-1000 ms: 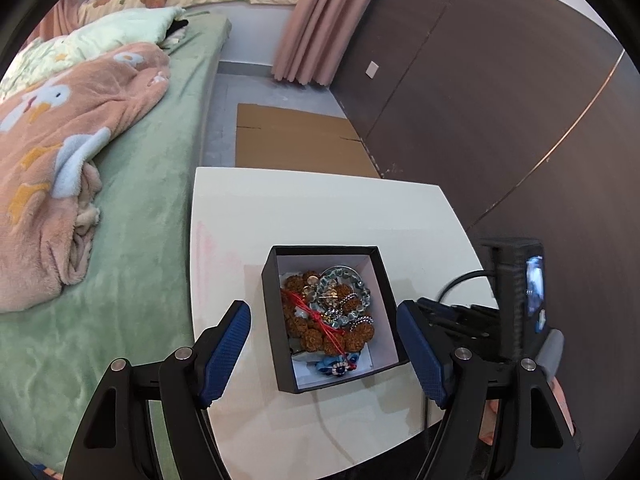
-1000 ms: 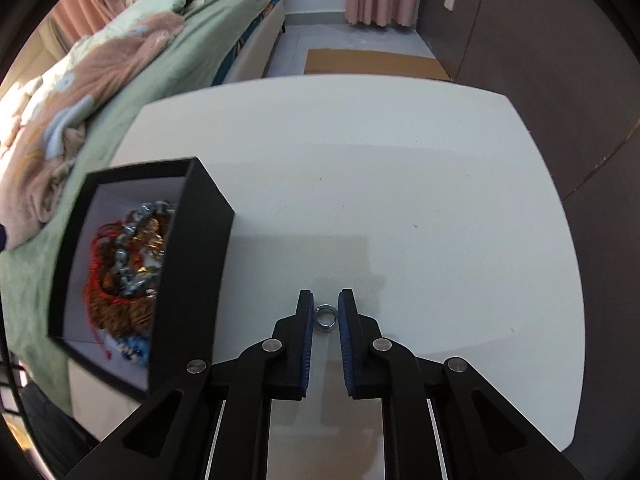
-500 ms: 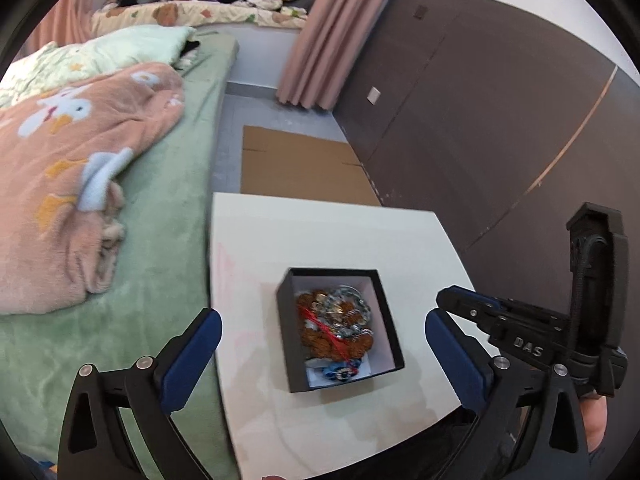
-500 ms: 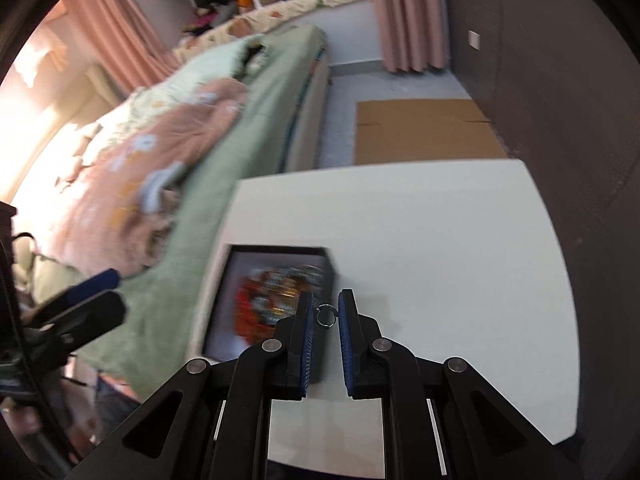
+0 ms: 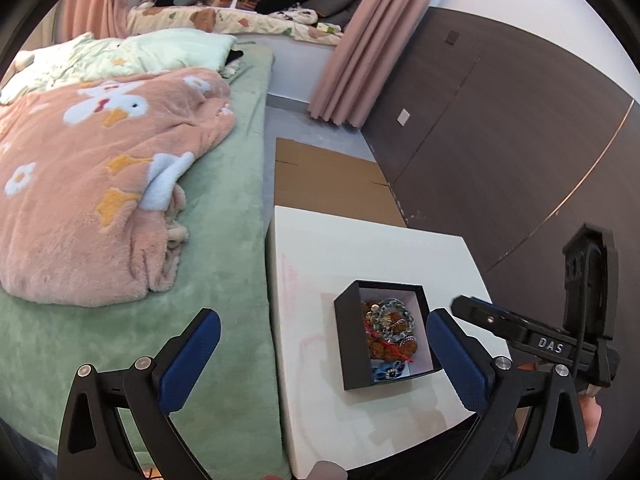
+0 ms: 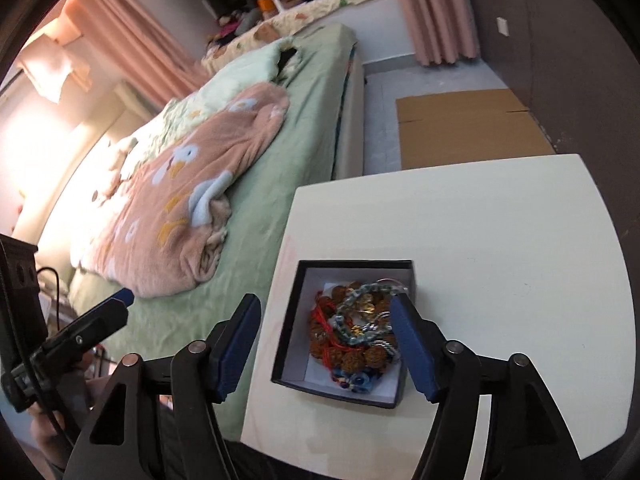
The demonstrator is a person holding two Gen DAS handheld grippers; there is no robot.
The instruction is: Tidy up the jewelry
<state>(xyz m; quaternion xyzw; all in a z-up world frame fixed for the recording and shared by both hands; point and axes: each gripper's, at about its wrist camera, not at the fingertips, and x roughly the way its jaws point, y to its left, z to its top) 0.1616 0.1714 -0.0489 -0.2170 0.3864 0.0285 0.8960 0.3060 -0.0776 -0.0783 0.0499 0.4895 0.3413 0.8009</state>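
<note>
The black box (image 6: 344,332) sat open near the bed-side edge of the white table (image 6: 500,240), its white-lined inside heaped with jewelry (image 6: 356,328): brown bead strands, a red cord, a pale green braided bracelet and a blue charm at the near end. Whether a small ring lay among them I could not tell; the heap was too tangled.

The right gripper (image 6: 326,340) hung above the box, pointing steeply down, its jaws opening and nothing pinched between the blue pads (image 6: 412,348). That looked to me like the release of a piece into the box. To do it well, I judged the jaws ought to stay over the middle of the box until they were fully apart, so anything small fell on the heap and not on the rim or the table.

The left gripper (image 5: 320,356) stood off at the table's near corner, jaws spread as wide as they go, empty, touching nothing. Beside the table lay the green bed (image 5: 224,280) with a pink blanket (image 5: 92,184), and flattened cardboard (image 5: 332,184) on the floor beyond.
</note>
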